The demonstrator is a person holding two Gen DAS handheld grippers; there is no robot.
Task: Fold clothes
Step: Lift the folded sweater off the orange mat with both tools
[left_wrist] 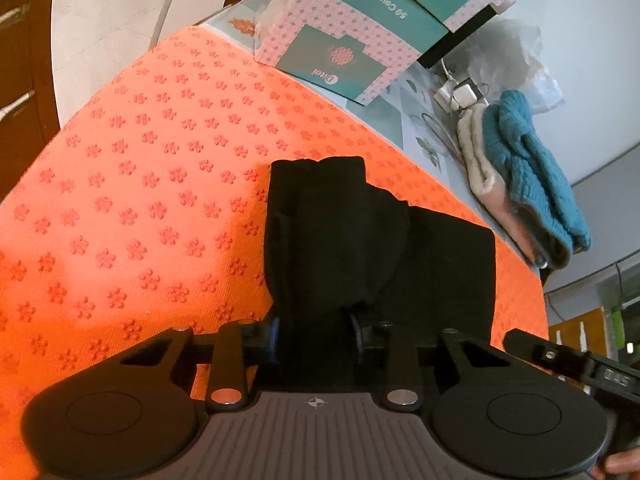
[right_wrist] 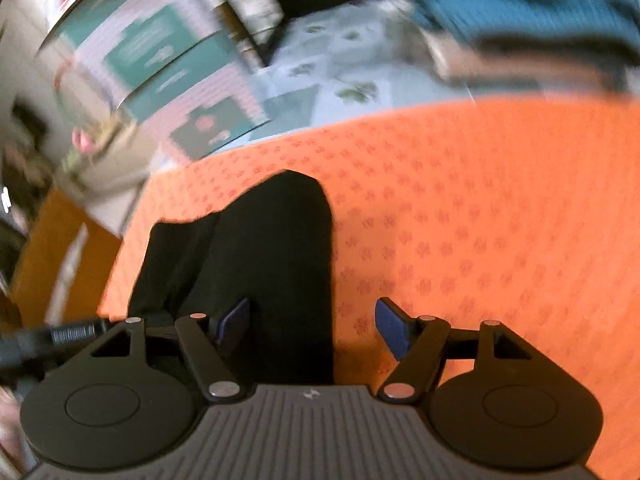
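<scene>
On the orange mat [left_wrist: 140, 200], the left gripper [left_wrist: 314, 334] pinches a bunched flap of the black garment [left_wrist: 440, 264] lifted toward twelve o'clock (likely mid-fold), while the right gripper [right_wrist: 312, 330] hovers wide open, empty, over its three o'clock edge.

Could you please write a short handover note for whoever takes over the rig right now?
Left tongs: shut on the black garment, lifting its bunched near part off the orange mat.
Right tongs: open, empty, hovering over the garment's edge.
Folded teal and pink knitwear sits stacked beyond the mat, by the tissue boxes.
Done: the stacked pieces look folded.
Left: finish folding the black garment, probably add it to the stack.
</scene>
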